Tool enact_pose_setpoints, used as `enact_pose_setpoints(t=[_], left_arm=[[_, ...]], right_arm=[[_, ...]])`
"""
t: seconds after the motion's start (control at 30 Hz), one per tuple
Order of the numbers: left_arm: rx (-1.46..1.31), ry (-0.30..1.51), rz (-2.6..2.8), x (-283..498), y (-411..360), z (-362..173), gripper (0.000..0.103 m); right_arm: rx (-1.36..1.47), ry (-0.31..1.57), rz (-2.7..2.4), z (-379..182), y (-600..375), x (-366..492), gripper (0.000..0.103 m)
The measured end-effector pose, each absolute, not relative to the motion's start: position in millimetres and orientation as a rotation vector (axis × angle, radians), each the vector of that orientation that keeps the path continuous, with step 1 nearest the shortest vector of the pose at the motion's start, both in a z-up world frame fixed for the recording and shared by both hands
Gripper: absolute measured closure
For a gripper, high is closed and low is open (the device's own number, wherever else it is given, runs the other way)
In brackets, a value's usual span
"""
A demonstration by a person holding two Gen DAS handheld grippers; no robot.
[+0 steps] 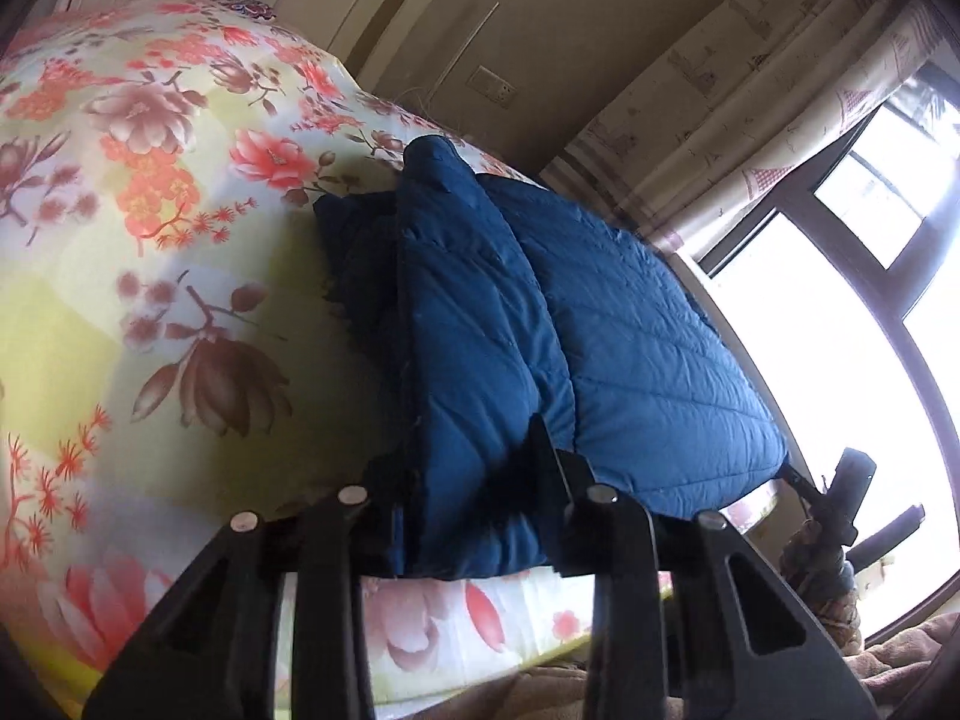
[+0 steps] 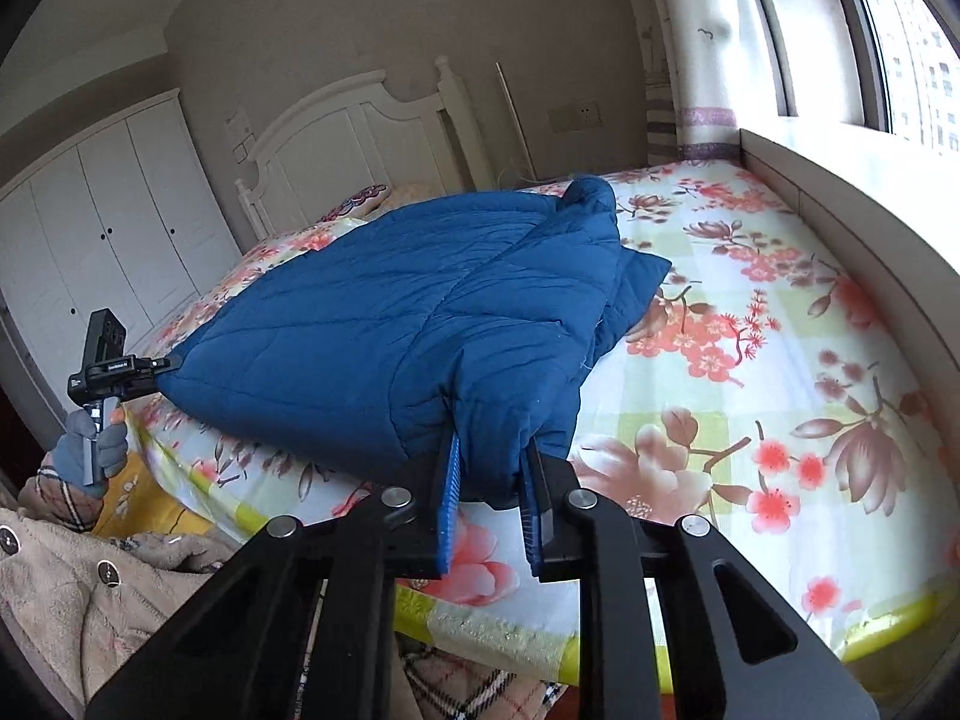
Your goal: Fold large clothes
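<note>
Holding a blue quilted coat [image 2: 384, 312] on a flower-print bed [image 2: 750, 372], I pinch its near hem at two spots. My right gripper [image 2: 489, 480] is clamped on one lower corner, fabric bunched between its blue pads. My left gripper [image 1: 474, 498] is closed on a thick folded edge of the coat. The coat's long axis runs away from me toward the white headboard [image 2: 336, 132], its hood end farthest. On the window side of the coat, the bed lies open up to the pale ledge [image 2: 840, 192]. A beige fleece [image 2: 72, 588] lies below the bed's near edge.
</note>
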State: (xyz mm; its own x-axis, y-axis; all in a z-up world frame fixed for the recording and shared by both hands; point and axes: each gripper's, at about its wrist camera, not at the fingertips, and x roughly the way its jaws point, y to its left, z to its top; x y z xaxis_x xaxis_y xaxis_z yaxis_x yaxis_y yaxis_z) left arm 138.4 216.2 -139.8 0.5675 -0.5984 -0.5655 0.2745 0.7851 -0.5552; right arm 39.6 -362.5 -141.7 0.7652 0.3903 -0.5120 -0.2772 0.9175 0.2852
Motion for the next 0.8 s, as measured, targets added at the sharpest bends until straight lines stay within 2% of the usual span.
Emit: enact_pose_setpoints(t=[0.17, 0.2, 0.23, 0.27, 0.3, 0.33, 0.37, 0.4, 0.47, 0.53, 0.6, 0.7, 0.8], left_arm=[[-0.453, 0.819, -0.518, 112.1, 225.4, -144.5, 0.071], [-0.456, 0.817, -0.504, 110.6, 228.4, -146.0, 0.063], [-0.451, 0.821, -0.486, 110.9, 230.6, -146.8, 0.05], [-0.447, 0.818, -0.464, 109.7, 234.7, -146.4, 0.045], [-0.446, 0.798, -0.413, 107.6, 239.5, -141.6, 0.028], [-0.441, 0.763, -0.357, 105.5, 242.6, -132.3, 0.015], [-0.425, 0.721, -0.312, 102.3, 244.1, -123.3, 0.01], [-0.387, 0.658, -0.253, 99.3, 243.3, -108.3, 0.004], [-0.26, 0.527, -0.179, 98.7, 226.9, -75.1, 0.002], [-0.102, 0.46, -0.154, 111.6, 190.0, -40.2, 0.002], [-0.033, 0.465, -0.149, 135.7, 153.1, -17.8, 0.002], [-0.02, 0.472, -0.204, 169.8, 100.8, 2.1, 0.002], [0.063, 0.592, -0.247, 223.9, 40.1, -0.5, 0.002]], right_arm=[[0.215, 0.622, 0.403, -147.0, -362.8, 24.2, 0.083], [0.207, 0.63, 0.396, -148.3, -363.0, 23.3, 0.082], [0.208, 0.638, 0.383, -149.1, -364.0, 23.9, 0.077], [0.197, 0.662, 0.357, -147.3, -365.6, 26.0, 0.075], [0.162, 0.673, 0.304, -140.8, -367.2, 27.2, 0.061], [0.121, 0.657, 0.245, -133.1, -368.5, 27.4, 0.04], [0.067, 0.611, 0.175, -118.2, -368.1, 26.9, 0.033], [0.041, 0.574, 0.148, -105.5, -367.0, 28.6, 0.032], [0.045, 0.487, 0.143, -69.9, -361.6, 42.4, 0.032], [0.082, 0.425, 0.154, -43.8, -350.0, 65.8, 0.025], [0.114, 0.389, 0.16, -22.6, -326.3, 102.6, 0.017], [0.09, 0.42, 0.172, -10.6, -282.9, 158.0, 0.017], [0.03, 0.563, 0.135, -21.4, -236.8, 229.9, 0.017]])
